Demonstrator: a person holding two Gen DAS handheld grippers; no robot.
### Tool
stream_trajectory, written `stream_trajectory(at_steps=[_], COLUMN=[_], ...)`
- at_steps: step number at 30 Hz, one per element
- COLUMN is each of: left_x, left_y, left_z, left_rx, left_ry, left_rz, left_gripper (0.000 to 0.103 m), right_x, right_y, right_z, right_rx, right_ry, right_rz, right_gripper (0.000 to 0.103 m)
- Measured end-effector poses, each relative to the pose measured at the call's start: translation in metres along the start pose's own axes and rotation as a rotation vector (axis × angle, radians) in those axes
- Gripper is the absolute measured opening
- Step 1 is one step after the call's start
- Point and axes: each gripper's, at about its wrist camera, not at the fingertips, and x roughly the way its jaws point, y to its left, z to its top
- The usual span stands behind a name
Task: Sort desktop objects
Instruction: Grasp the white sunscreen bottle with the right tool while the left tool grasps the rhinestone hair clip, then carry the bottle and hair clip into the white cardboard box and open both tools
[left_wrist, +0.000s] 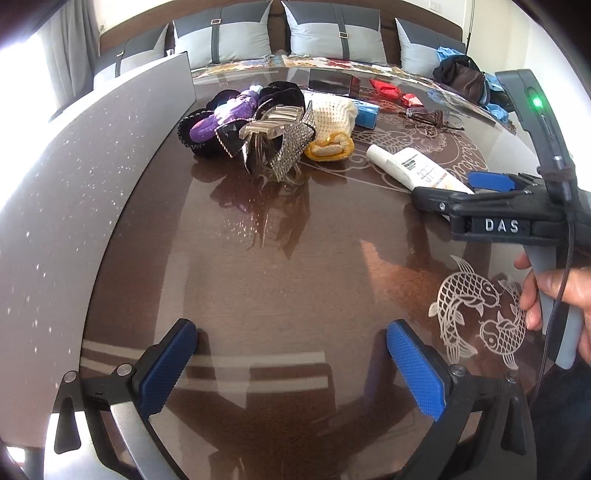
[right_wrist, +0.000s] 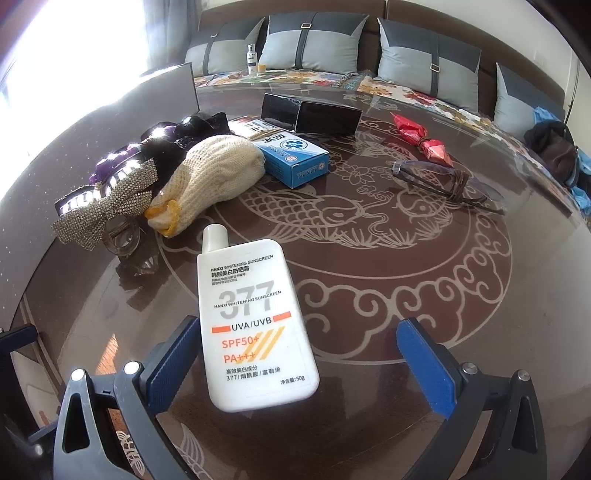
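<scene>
A white sunscreen bottle (right_wrist: 255, 325) lies flat on the glass table, its lower end between the spread fingers of my right gripper (right_wrist: 301, 365), which is open. The left pad (right_wrist: 173, 354) is close to the bottle's edge. In the left wrist view the same bottle (left_wrist: 413, 166) lies in front of the right gripper (left_wrist: 480, 188), held by a hand (left_wrist: 554, 295). My left gripper (left_wrist: 291, 365) is open over bare table with nothing between its fingers. A pile of hair accessories with a rhinestone bow clip (left_wrist: 280, 140) and a cream knitted pouch (right_wrist: 214, 181) sits beyond.
A blue medicine box (right_wrist: 295, 158), black box (right_wrist: 314, 114), red foil wrappers (right_wrist: 421, 140) and glasses tied with cord (right_wrist: 450, 184) lie further back. A grey panel (left_wrist: 74, 177) runs along the left. Behind the table stands a sofa with cushions (right_wrist: 314, 40).
</scene>
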Motion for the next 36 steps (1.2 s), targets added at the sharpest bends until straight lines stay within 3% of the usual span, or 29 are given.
stream_trajectory(at_steps=[5, 9, 10, 11, 12, 16, 22, 24, 26, 29, 30, 31, 33, 36], left_x=[0.009, 0.02, 0.023, 0.028, 0.031, 0.017, -0.008, -0.013, -0.01, -0.006, -0.007, -0.008, -0.013, -0.033], left_y=[0.01, 0.015, 0.016, 0.016, 0.016, 0.02, 0.02, 0.016, 0.014, 0.017, 0.018, 0.019, 0.025, 0.038], left_z=[0.059, 0.093, 0.097, 0.099, 0.099, 0.075, 0.004, -0.005, -0.005, 0.003, 0.005, 0.009, 0.012, 0.016], left_rx=[-0.009, -0.026, -0.029, -0.028, -0.028, -0.052, -0.079, -0.038, -0.023, -0.029, -0.03, -0.027, -0.049, -0.092], left_ry=[-0.052, -0.073, -0.069, -0.049, -0.031, -0.051, -0.008, -0.028, -0.016, -0.01, -0.016, -0.017, -0.033, -0.072], left_rz=[0.001, -0.048, -0.061, -0.065, -0.064, -0.101, -0.123, -0.068, -0.045, -0.057, -0.057, -0.05, -0.055, -0.105], left_gripper=[0.103, 0.102, 0.082, 0.053, 0.051, 0.051, 0.051, 0.059, 0.074, 0.072, 0.064, 0.05, 0.049, 0.049], right_x=[0.0, 0.0, 0.0, 0.0, 0.001, 0.001, 0.0, 0.0, 0.001, 0.005, 0.005, 0.003, -0.004, -0.008], right_y=[0.0, 0.0, 0.0, 0.0, 0.0, 0.0, 0.0, 0.0, 0.0, 0.002, 0.005, 0.009, 0.016, 0.016], right_z=[0.0, 0.0, 0.0, 0.0, 0.0, 0.0, -0.001, -0.001, 0.002, 0.011, 0.013, 0.014, 0.018, 0.02], right_rx=[0.0, 0.0, 0.0, 0.0, 0.0, -0.001, 0.0, 0.0, -0.003, 0.015, 0.008, -0.01, -0.039, -0.017], right_ry=[0.0, 0.0, 0.0, 0.0, 0.0, -0.001, -0.001, 0.001, 0.028, 0.123, 0.134, 0.129, 0.12, 0.17], right_rz=[0.0, 0.0, 0.0, 0.0, 0.0, 0.0, 0.002, 0.002, 0.002, -0.004, 0.005, 0.01, 0.02, 0.066], right_gripper=[0.103, 0.103, 0.103, 0.103, 0.103, 0.103, 0.103, 0.103, 0.103, 0.103, 0.1, 0.085, 0.052, 0.052])
